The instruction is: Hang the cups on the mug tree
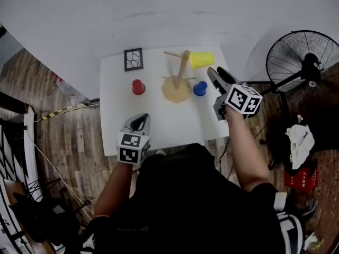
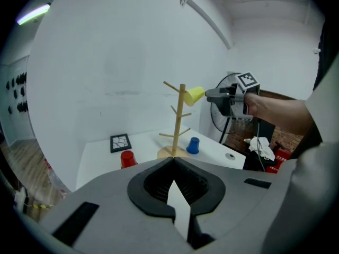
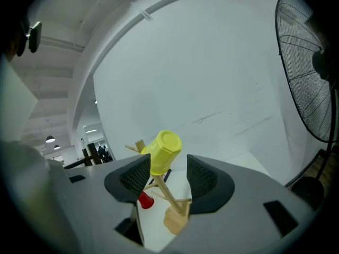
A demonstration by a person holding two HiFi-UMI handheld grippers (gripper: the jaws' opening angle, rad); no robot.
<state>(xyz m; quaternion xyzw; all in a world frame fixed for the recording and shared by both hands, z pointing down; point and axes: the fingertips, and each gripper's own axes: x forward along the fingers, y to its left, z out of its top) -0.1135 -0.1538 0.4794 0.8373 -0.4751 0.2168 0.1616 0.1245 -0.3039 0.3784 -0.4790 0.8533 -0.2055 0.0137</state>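
Observation:
A wooden mug tree [image 1: 181, 70] stands at the back of the white table [image 1: 159, 126]. A yellow cup [image 1: 202, 60] hangs on its upper right peg. My right gripper [image 1: 214, 73] is open just right of that cup; in the right gripper view the yellow cup [image 3: 163, 152] shows ahead of the spread jaws of the right gripper [image 3: 168, 164], not pressed by them. A red cup [image 1: 138, 87] stands upside down left of the tree and a blue cup [image 1: 199, 89] right of its base. My left gripper [image 1: 140, 119] is shut and empty near the table's front.
A black-framed marker card [image 1: 133, 59] lies at the table's back left. A standing fan [image 1: 304, 62] is to the right of the table, with a cloth [image 1: 300, 139] and a red box on the wooden floor. A white wall is behind the table.

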